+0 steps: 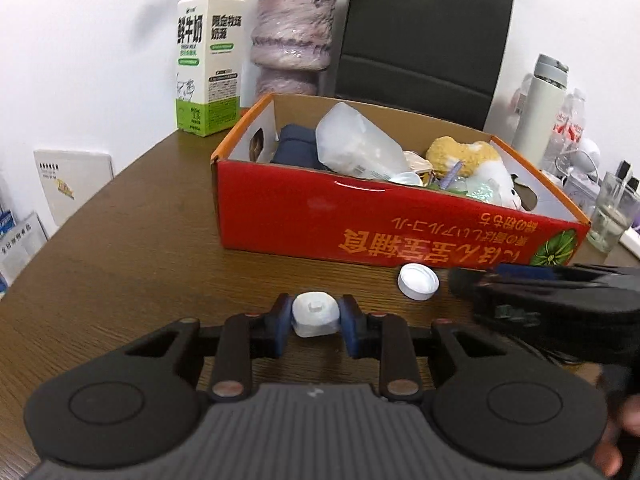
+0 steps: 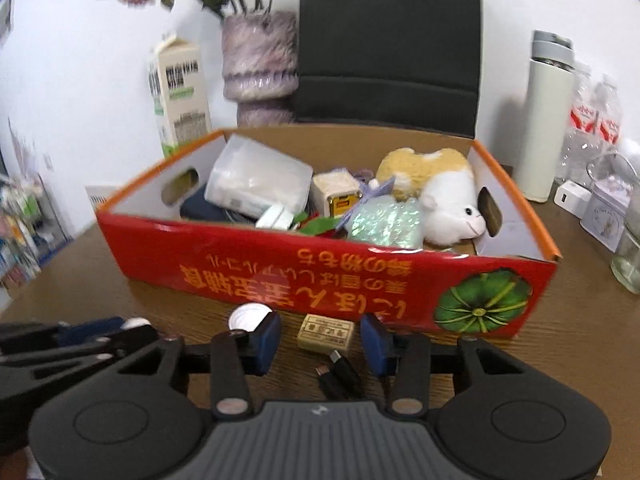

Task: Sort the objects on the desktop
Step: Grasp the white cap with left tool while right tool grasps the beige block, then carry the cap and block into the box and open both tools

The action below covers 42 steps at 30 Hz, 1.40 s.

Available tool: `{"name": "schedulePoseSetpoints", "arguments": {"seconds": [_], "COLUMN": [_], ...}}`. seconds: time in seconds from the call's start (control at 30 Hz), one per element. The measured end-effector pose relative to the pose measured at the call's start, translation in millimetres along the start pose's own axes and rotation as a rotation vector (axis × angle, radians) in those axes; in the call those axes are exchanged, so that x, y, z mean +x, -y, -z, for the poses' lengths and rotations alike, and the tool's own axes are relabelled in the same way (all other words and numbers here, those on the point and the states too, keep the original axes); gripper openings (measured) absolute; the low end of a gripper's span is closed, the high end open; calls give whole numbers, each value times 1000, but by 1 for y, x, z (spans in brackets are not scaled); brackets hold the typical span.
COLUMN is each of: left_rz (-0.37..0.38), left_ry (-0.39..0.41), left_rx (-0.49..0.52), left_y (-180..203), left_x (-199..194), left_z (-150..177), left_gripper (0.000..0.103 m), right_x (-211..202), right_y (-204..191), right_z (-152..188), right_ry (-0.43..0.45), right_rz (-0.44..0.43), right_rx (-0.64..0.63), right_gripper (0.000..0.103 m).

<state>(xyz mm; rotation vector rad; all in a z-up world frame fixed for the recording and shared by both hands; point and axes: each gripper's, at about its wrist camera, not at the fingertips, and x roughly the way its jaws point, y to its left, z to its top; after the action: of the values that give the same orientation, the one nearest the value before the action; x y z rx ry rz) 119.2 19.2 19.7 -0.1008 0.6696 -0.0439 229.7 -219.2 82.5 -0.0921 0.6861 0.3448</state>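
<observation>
My left gripper [image 1: 316,320] is shut on a small white roll-like lump [image 1: 315,314], its blue pads pressing both sides, low over the brown table [image 1: 120,248]. A white round cap [image 1: 418,280] lies just right of it, in front of the red cardboard box [image 1: 360,216]. My right gripper [image 2: 321,330] stands open over the table near the box's front wall [image 2: 280,264]. A tan eraser [image 2: 326,333] lies between its fingertips, untouched, with black cable plugs [image 2: 340,376] nearer the camera. The white cap [image 2: 248,317] sits just beyond its left finger.
The box holds a plush toy [image 2: 440,196], a plastic bag [image 2: 260,184], a small cube and other items. Behind it stand a milk carton [image 1: 208,60], a purple vase [image 1: 292,36] and a black chair back [image 2: 388,52]. A white thermos [image 2: 548,120], bottles and a glass [image 1: 612,212] crowd the right side.
</observation>
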Motion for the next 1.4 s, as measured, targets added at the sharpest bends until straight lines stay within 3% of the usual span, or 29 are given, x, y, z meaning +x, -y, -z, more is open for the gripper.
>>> {"name": "schedulePoseSetpoints", "arguments": {"seconds": [0.1,0.2,0.37,0.5,0.7,0.87,1.2,1.3,1.4], "left_rz": [10,18,18,48,160,162,137,158,124], "left_ry": [21,18,20,75,44,28,76,134,149], "left_rx": [16,25,24,52,112,160,132,128,123], "left_y": [2,4,2,9,32,43,37,32,28], "left_x": [-6,-6,-20,-66,-120,-140,-146,-139,-117], "left_z": [0,-1,8,34,88,108,85,58,24], "left_gripper": [27,27,27,27,27,27,27,27,27], "right_x": [8,-6,-82,-138,-169,-187,-196,-197,-191], "right_y": [-4,-2,4,14,24,20,19,32,51], "right_z": [5,6,14,55,116,140,132,104,67], "right_ry": [4,26,220,306,236,207,241,304,388], "right_rz": [9,7,0,-4,7,27,-11,-7,4], "right_rx": [0,28,60,7,49,37,33,34,24], "right_gripper": [29,29,29,29,29,29,29,29,29]}}
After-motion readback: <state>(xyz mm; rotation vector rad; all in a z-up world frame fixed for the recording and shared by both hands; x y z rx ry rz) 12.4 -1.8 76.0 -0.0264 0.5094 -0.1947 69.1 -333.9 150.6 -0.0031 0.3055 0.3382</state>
